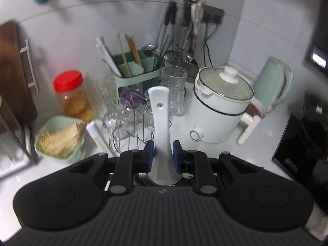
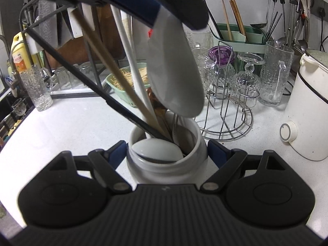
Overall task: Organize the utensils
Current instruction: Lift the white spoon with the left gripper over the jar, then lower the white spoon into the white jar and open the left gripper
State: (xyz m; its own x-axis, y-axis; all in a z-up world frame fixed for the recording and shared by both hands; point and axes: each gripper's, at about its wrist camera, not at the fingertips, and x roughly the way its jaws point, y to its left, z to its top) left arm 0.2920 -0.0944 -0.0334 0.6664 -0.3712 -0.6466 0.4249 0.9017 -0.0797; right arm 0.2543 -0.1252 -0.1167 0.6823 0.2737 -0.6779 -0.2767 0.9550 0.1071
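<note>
While pinched in the left hand-held gripper (image 1: 163, 153), white spoon (image 1: 161, 123) lengthwise, handle forward, bowl down over white jar (image 2: 166, 164)

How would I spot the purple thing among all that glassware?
Find the wire glass rack on the white counter, before the green utensil caddy. Among its clear upturned glasses, the purple-lidded glass is the only coloured piece.

Both views are evenly lit by soft, cool indoor light, with faint shadows on the white bench (image 2: 67, 119). Fisheye bending curves the edges and darkens the corners. The left wrist view is smeared by motion blur; the right wrist view is sharper, except very close objects.
</note>
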